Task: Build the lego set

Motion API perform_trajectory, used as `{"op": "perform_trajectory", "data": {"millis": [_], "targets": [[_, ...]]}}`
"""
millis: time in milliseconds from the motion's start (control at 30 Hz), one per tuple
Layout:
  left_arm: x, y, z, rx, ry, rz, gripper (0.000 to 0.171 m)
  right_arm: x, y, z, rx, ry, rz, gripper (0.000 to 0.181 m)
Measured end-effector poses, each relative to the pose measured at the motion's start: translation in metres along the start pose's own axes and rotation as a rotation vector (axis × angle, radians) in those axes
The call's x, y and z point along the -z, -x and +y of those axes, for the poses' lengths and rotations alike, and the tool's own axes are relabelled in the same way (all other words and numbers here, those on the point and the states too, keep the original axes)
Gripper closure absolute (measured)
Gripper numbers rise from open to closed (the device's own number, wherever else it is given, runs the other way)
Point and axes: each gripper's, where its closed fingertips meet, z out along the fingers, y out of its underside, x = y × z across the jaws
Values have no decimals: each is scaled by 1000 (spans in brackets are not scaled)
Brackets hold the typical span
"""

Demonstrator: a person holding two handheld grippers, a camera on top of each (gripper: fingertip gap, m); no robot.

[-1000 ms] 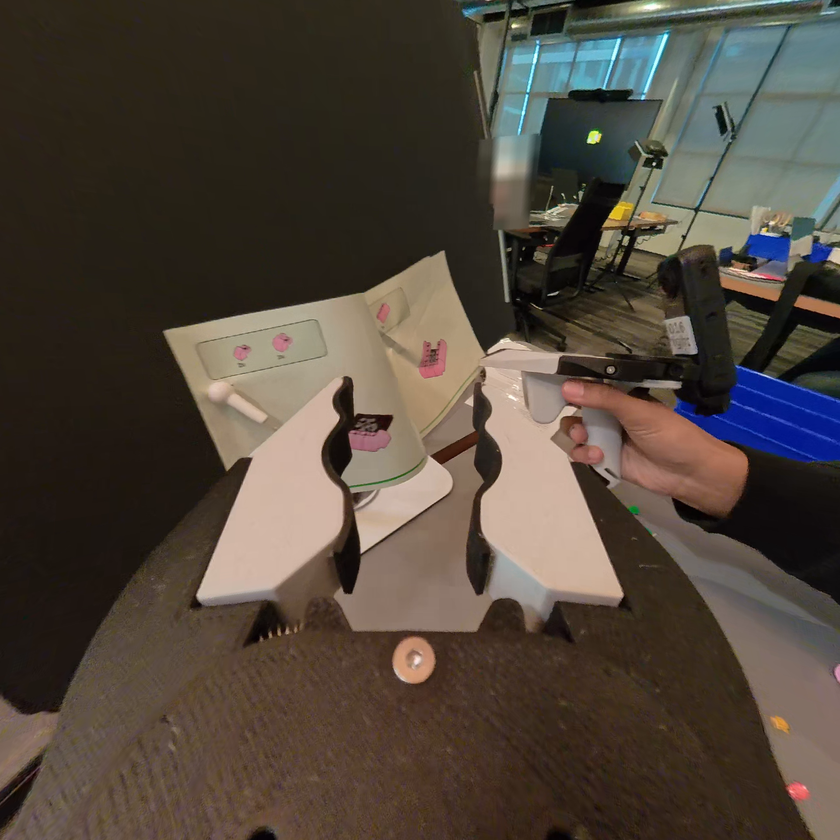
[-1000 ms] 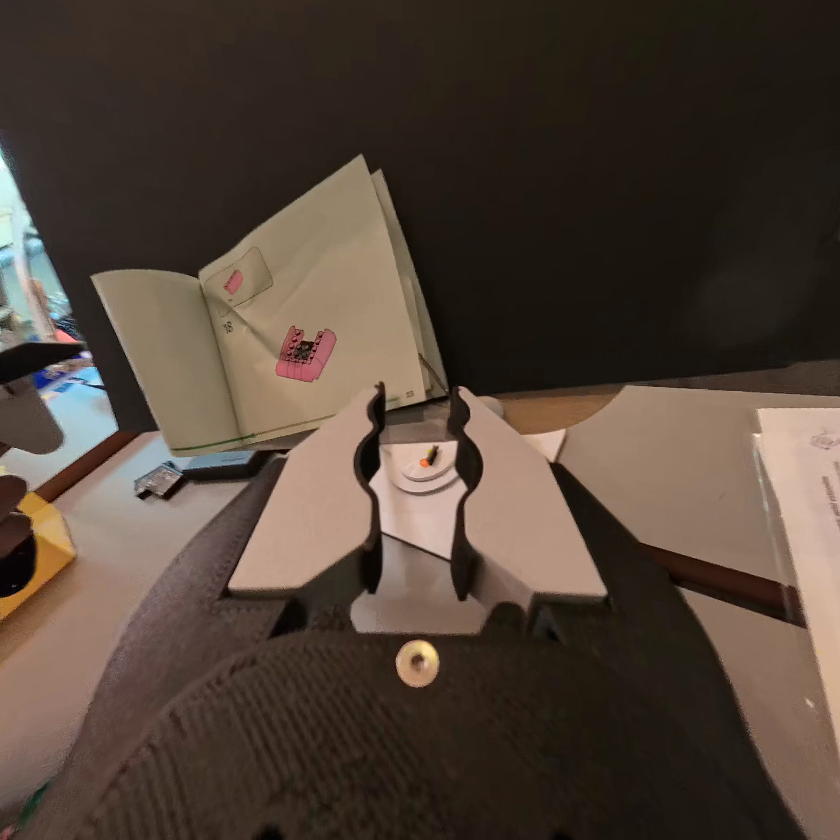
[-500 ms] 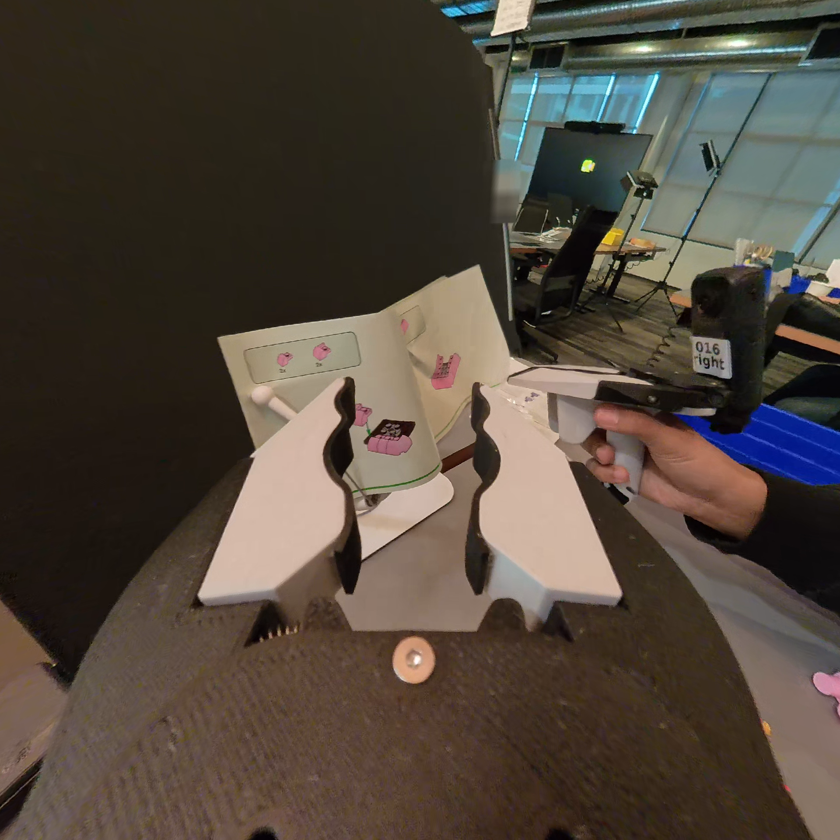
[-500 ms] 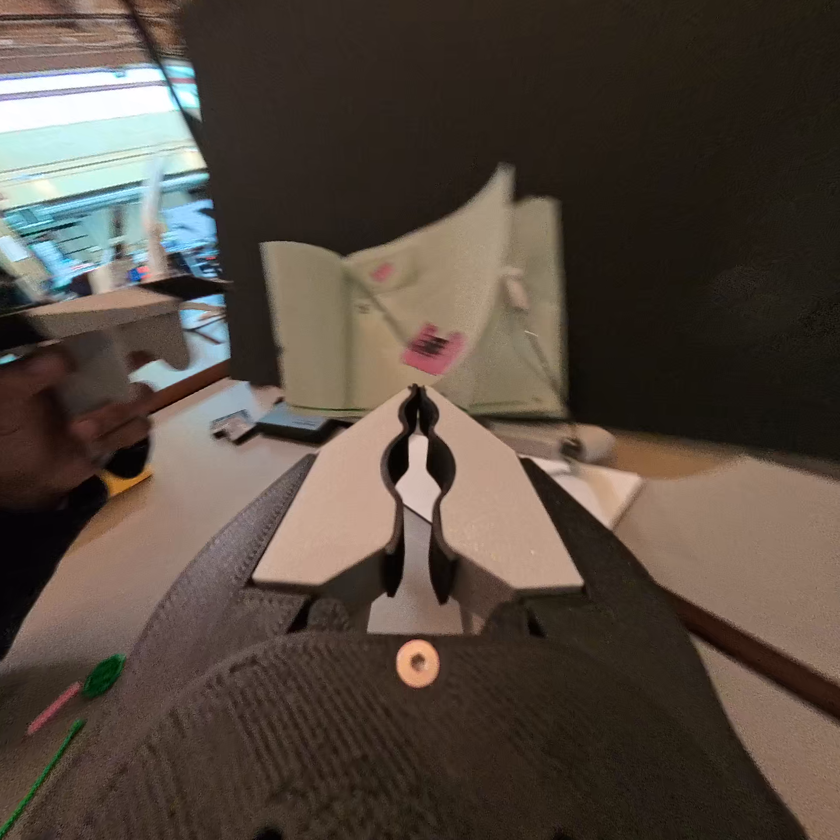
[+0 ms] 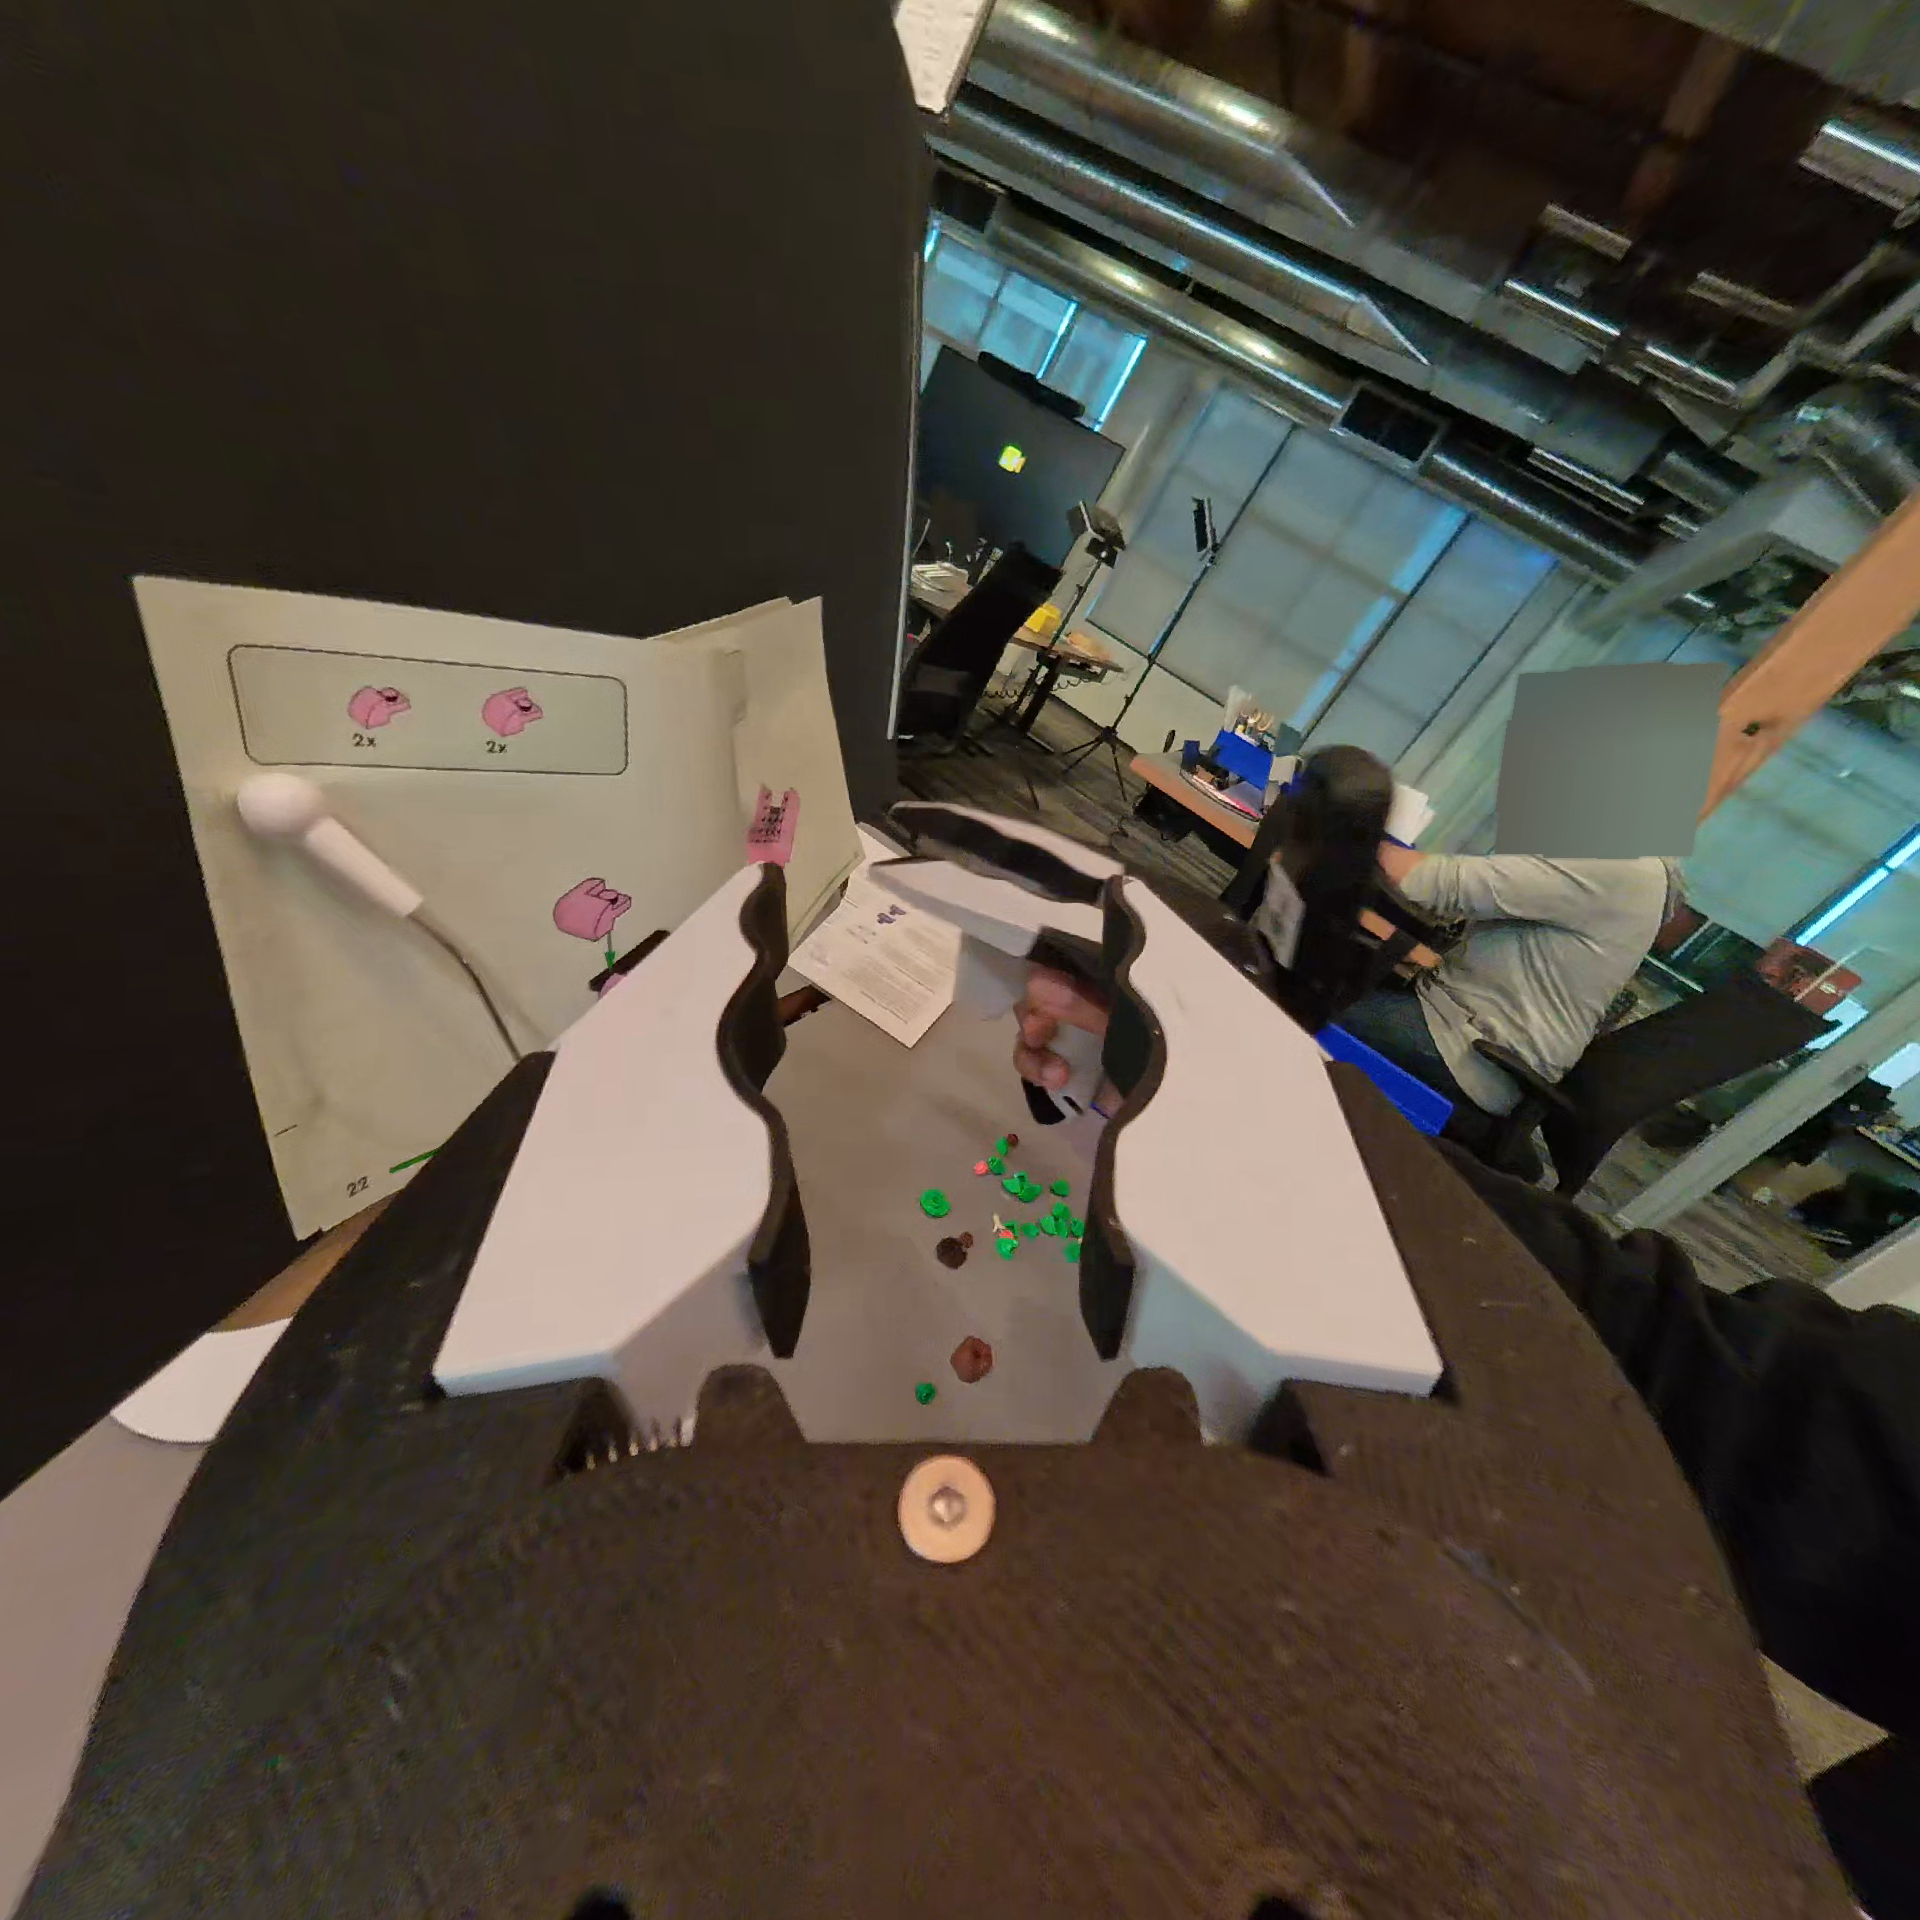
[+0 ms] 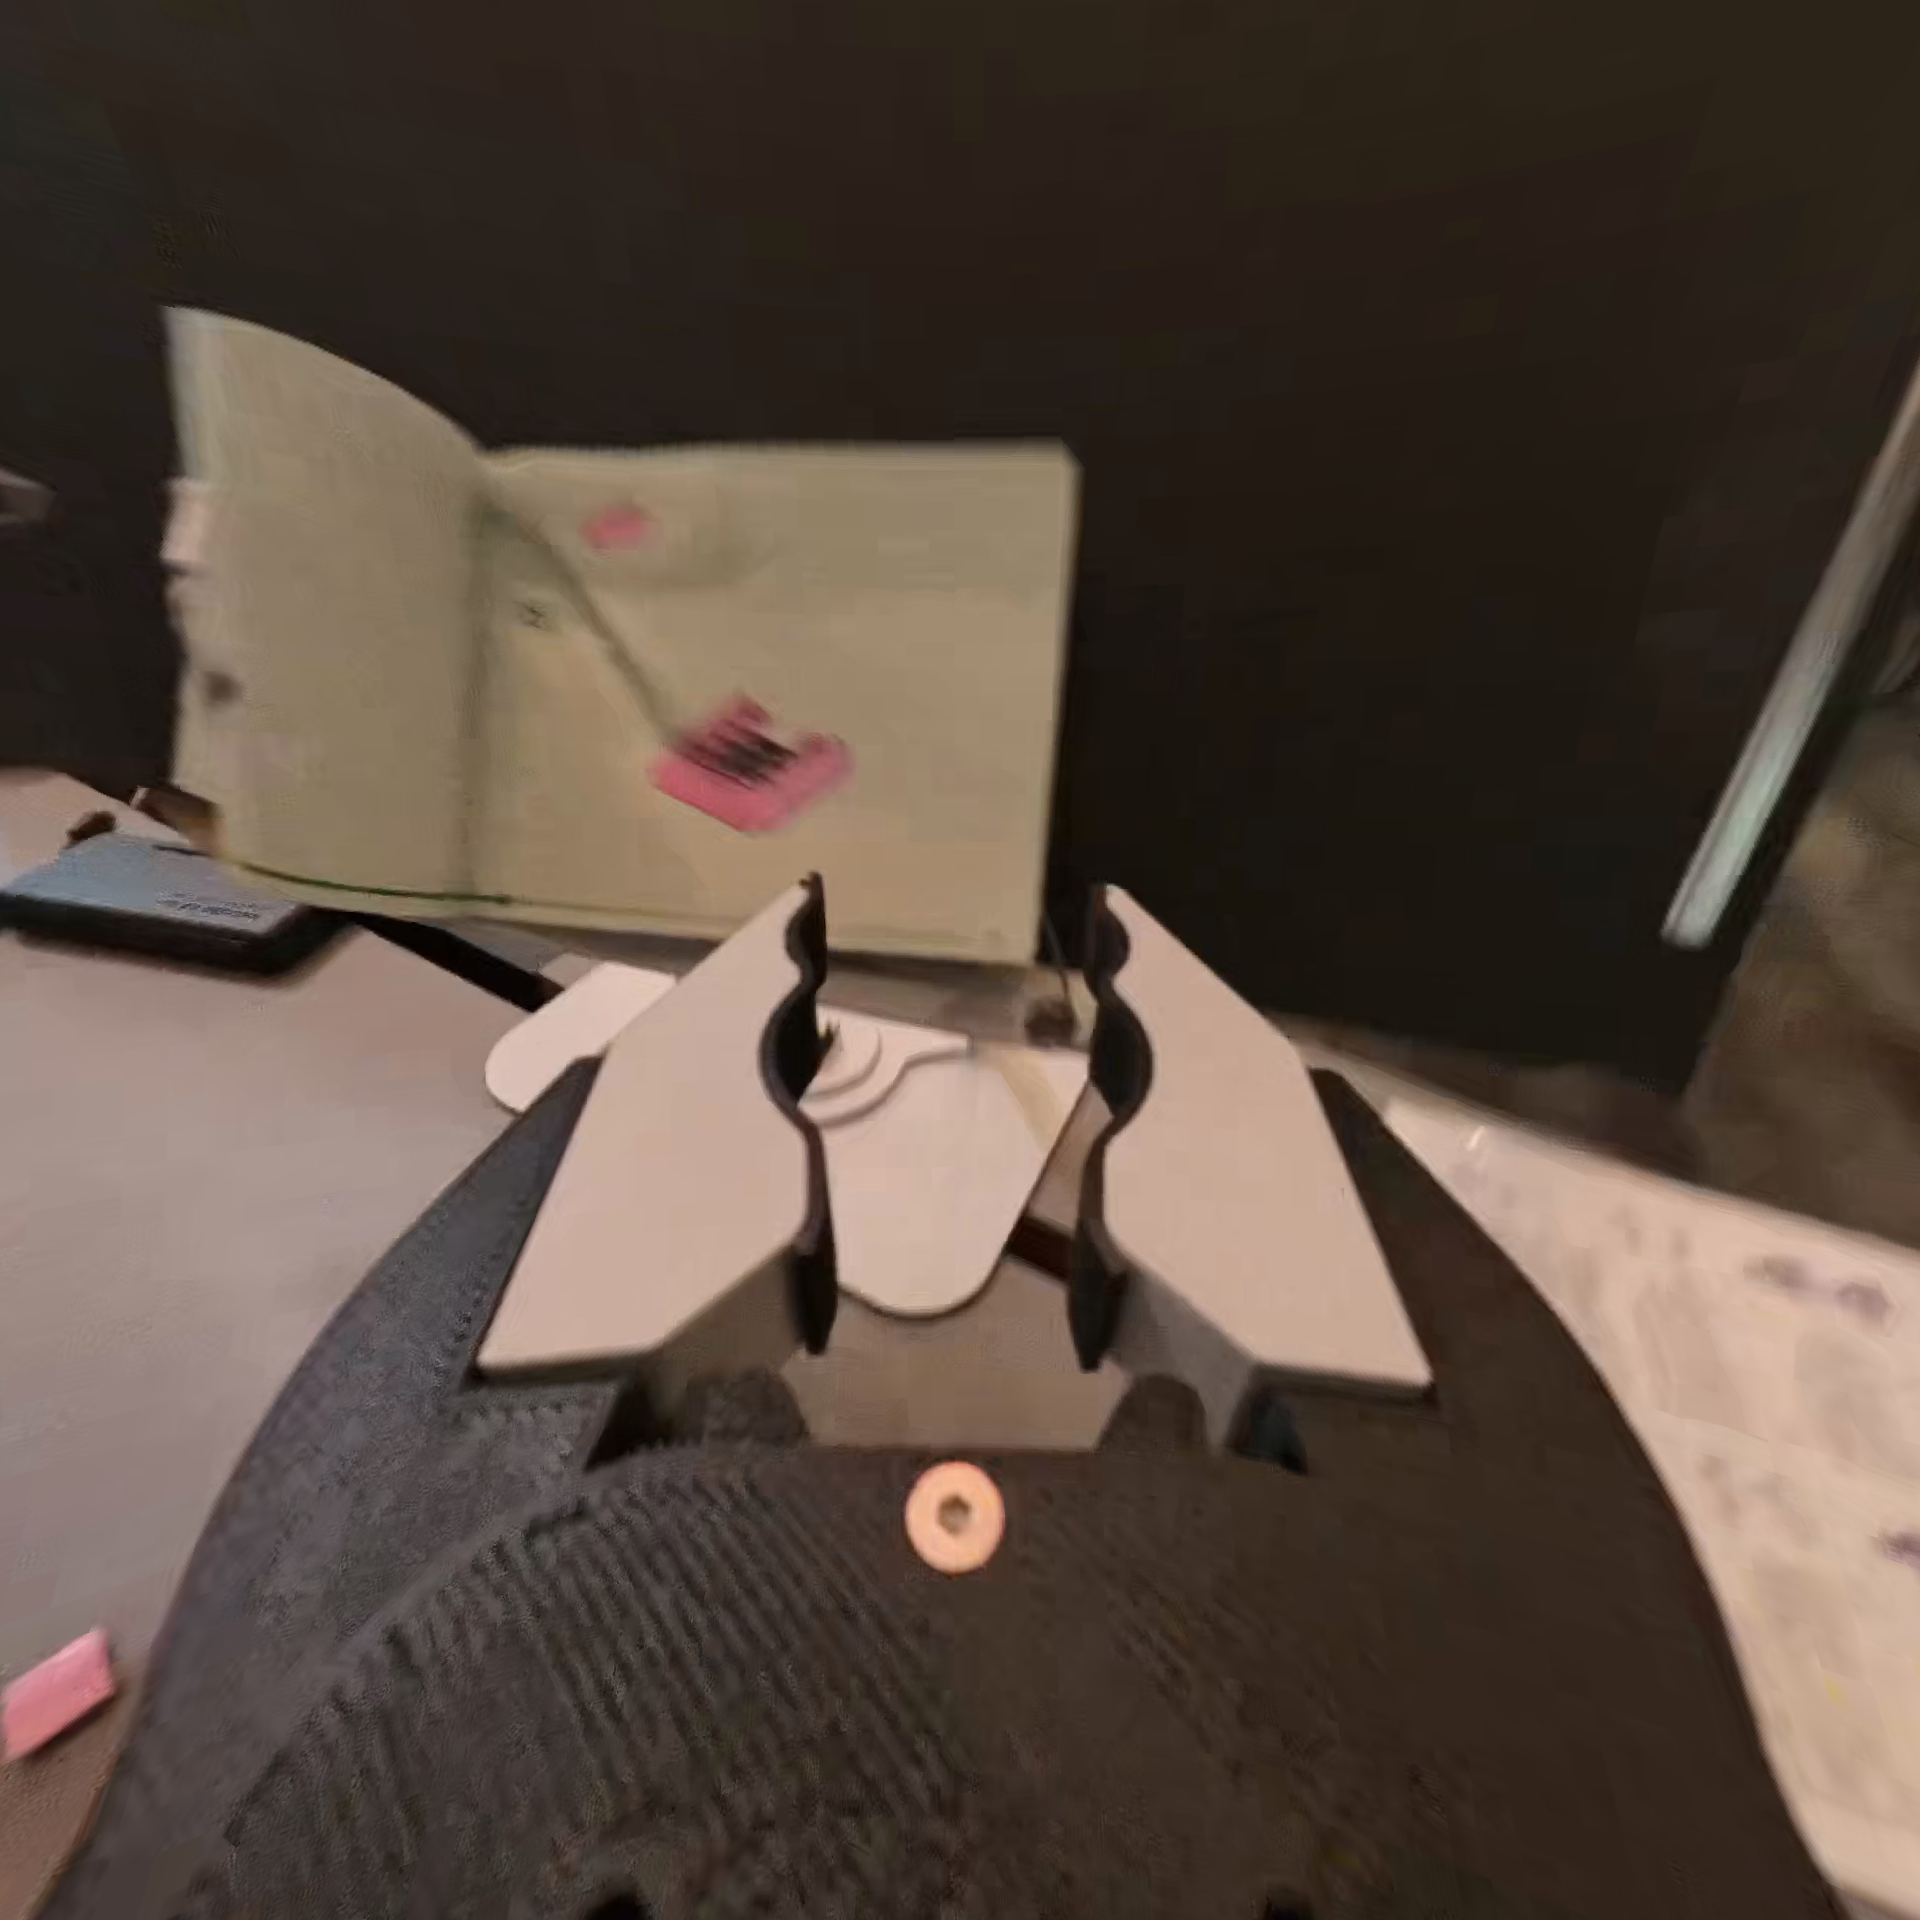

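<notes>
On the grey worktop [image 5: 883, 1122], framed between the fingers of the left hand-held gripper [image 5: 940, 1060], a scatter of tiny green and brown lego pieces [image 5: 1003, 1216] is lying loose, with one larger brown knobbly piece [image 5: 971, 1357] sitting nearer the camera. A flat pink lego piece [image 6: 57, 1694] is resting apart from them at the edge of the right wrist view. Both tools are hanging empty: the left hand-held gripper is spread wide with nothing between its fingers, and the right hand-held gripper [image 6: 951, 1060] is likewise parted and carrying nothing.

Behind the pieces, the pale green instruction booklet [image 5: 436, 883] is standing open against the black backdrop panel [image 5: 468, 312], pinned by a white bendy-armed clip stand [image 5: 322, 842] on its flat white base [image 6: 914, 1174]. A white printed sheet [image 5: 883, 961] is lying flat beside it.

The risks look plain enough. The pieces are so small and so closely bunched that wide fingers coming down among them could be nudging several aside, or pinching two at once. The smooth worktop would be letting a flicked piece skid off. The right wrist view is blurred, which suggests quick motion; a fast swing near the booklet could be knocking the stand or flipping the page. The two tools are also working close together and could be clashing.
</notes>
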Motion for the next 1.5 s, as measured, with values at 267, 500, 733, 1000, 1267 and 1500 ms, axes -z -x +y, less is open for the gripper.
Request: {"op": "perform_trajectory", "data": {"millis": [267,500,733,1000,1267,1500], "targets": [[-5,-2,7,-44,31,-23,115,-7,1,16,-123,58,-100,151],[-11,-2,13,-72,55,-36,116,-6,23,0,-63,8,-136,155],[-11,0,14,-83,59,-51,117,-11,5,5,-344,54,-96,152],[-10,0,12,-83,50,-50,117,-7,16,-6,-374,4,-180,181],[-3,1,1,150,-15,34,95,33,151,-37,575,-181,-386,181],[4,14,7,59,57,-61,138,21,180,-34,650,-166,-402,181]]}}
